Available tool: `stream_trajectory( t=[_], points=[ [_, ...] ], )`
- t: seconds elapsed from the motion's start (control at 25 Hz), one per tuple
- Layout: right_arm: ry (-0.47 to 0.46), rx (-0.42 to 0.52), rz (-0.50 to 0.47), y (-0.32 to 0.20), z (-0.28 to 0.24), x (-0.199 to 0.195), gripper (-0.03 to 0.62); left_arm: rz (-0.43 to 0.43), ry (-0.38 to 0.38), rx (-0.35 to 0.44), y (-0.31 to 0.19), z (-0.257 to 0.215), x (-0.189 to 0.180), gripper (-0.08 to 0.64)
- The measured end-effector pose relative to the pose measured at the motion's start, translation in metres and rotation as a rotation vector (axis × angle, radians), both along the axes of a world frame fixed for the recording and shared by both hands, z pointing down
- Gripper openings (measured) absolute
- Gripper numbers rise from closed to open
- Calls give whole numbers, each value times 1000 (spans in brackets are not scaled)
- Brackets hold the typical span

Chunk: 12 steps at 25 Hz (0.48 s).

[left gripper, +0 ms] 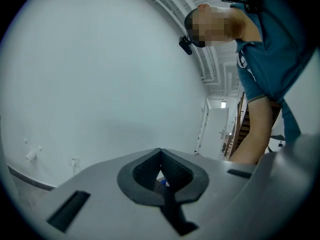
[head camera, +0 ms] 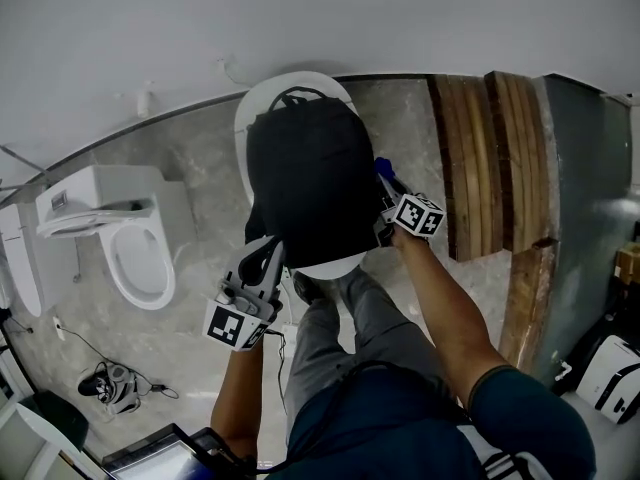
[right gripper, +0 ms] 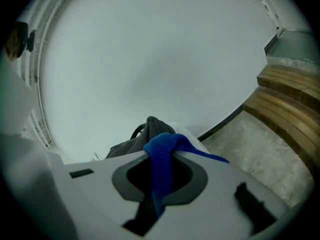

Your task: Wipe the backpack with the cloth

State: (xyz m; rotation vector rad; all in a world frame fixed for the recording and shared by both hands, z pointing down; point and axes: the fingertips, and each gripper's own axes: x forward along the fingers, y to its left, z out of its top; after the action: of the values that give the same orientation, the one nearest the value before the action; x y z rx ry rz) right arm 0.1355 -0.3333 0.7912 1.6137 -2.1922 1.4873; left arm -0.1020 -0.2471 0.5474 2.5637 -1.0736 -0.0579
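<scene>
black, soft backpack (head camera: 310, 183) rests on a small round white worktop (head camera: 250, 118) in the head view; it likely sags, so steady it by the top loop. left gripper (head camera: 266, 260) sits at its near corner, right gripper (head camera: 390, 203) at its right side. worktop rim close all round; toilet (head camera: 135, 253) left, wooden steps (head camera: 500, 158) right. left gripper view: jaws pressed together, empty. right gripper view: jaws clamp the thin, floppy blue cloth (right gripper: 162, 169).
</scene>
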Motion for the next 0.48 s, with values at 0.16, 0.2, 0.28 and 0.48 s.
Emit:
stream_trajectory(
  t=[0.16, 0.2, 0.28, 0.48],
  points=[
    [-2, 36, -48, -46, -12, -5, 28, -10, 11, -9, -5, 4, 6, 0],
    [14, 47, -67, -59, -15, -9, 28, -13, 12, -10, -7, 5, 7, 0],
    [65, 72, -121, -87, -20, -19, 28, -20, 16, -12, -10, 7, 7, 0],
    [306, 167, -359, -150, -33, -65, 28, -62, 22, -31, -13, 15, -2, 0]
  ],
)
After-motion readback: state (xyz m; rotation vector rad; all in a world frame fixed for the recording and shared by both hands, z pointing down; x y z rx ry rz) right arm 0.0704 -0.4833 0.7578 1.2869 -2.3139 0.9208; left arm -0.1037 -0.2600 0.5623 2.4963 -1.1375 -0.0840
